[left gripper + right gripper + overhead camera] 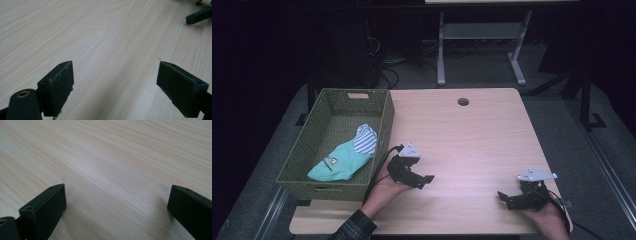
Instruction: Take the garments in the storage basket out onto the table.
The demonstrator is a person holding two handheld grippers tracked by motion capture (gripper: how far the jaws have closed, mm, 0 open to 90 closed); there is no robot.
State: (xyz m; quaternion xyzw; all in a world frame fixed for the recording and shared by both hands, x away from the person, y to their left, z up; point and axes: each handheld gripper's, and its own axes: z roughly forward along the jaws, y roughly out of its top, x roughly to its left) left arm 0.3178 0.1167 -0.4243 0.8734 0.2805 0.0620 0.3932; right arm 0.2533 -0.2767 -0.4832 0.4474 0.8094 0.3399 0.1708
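2 gaping claws point(428, 179) point(500, 196) low over bare table point(472, 135)

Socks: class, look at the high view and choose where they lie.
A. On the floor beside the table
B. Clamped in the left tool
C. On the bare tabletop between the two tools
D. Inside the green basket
D: the socks lie on the floor of the basket at the table's left, while the left tool and right tool are open over bare wood.
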